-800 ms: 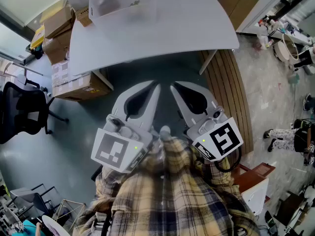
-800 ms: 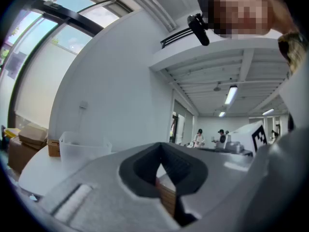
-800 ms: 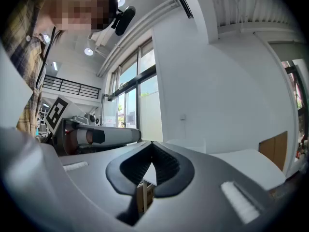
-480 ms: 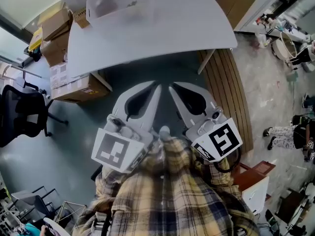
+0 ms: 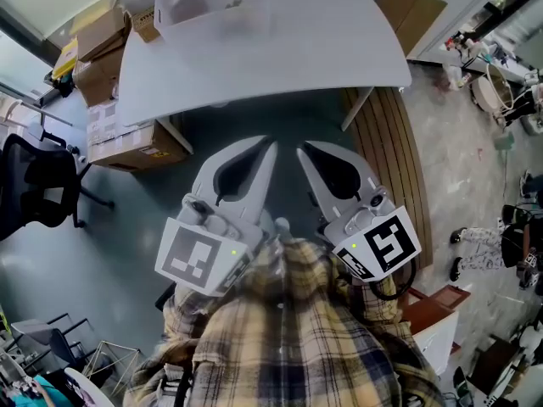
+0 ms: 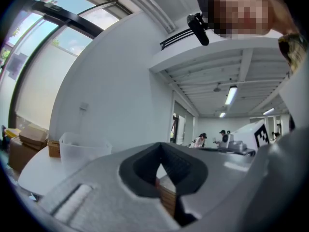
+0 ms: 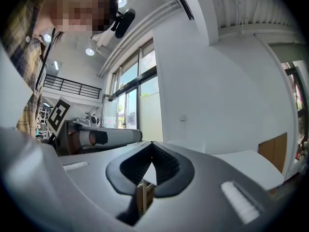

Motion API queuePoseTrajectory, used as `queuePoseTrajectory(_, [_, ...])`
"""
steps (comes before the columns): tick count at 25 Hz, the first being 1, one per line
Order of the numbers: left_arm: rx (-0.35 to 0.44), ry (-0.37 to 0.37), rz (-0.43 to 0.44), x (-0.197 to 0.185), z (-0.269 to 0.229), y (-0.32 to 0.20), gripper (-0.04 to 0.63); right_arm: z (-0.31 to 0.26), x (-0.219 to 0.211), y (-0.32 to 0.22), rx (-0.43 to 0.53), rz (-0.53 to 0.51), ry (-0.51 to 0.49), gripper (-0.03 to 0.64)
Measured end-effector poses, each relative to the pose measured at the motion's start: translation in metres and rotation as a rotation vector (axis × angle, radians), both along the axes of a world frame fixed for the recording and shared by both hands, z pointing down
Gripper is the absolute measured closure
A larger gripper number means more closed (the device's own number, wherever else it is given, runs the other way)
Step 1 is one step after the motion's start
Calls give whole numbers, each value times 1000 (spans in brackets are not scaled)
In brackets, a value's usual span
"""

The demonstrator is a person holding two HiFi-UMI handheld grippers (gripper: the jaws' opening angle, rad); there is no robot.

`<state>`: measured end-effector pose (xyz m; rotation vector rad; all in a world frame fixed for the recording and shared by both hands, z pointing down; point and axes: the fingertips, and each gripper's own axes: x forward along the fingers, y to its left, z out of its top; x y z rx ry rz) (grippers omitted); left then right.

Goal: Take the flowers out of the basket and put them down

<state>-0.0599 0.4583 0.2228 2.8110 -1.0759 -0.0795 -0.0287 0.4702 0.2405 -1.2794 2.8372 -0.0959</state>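
Note:
Neither flowers nor a basket show in any view. In the head view both grippers are held close to the person's plaid shirt, above the grey floor and short of the white table point(image 5: 339, 49). The left gripper point(image 5: 270, 146) is shut, its tips together with nothing between them, as the left gripper view point(image 6: 161, 145) also shows. The right gripper point(image 5: 300, 148) is likewise shut and empty, its jaws meeting in the right gripper view point(image 7: 152, 143). A translucent plastic bin point(image 5: 212, 7) stands on the table's far left; its contents are unclear.
Cardboard boxes point(image 5: 127, 142) are stacked left of the table, and a black office chair point(image 5: 38, 185) stands further left. A slatted wooden panel point(image 5: 394, 159) lies on the floor at the right. People stand far off in the left gripper view point(image 6: 200, 140).
Both grippers stay shut and almost still in front of the body. Only the head view has shifted slightly.

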Motion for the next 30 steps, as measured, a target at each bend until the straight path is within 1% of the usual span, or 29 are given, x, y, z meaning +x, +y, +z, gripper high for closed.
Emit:
queuePoseTrajectory(6, [7, 5, -36, -8, 0, -17, 595, 2, -1, -14, -3, -14, 3, 612])
queuePoseTrajectory(11, [5, -5, -38, -14, 3, -50, 595, 4, -11, -51, -8, -25, 8, 612])
queuePoseTrajectory(15, [7, -6, -33, -24, 2, -95, 595, 2, -26, -97, -8, -25, 13, 612])
queuePoseTrajectory(20, [7, -6, -21, -49, -1, -164, 595, -4, -51, -167, -7, -6, 15, 612])
queuePoseTrajectory(24, [11, -21, 0, -60, -4, -216, 595, -8, -64, -219, -7, 14, 5, 612])
queuePoseTrajectory(30, [16, -39, 39, -78, -6, -276, 595, -9, -81, -278, -7, 59, -3, 612])
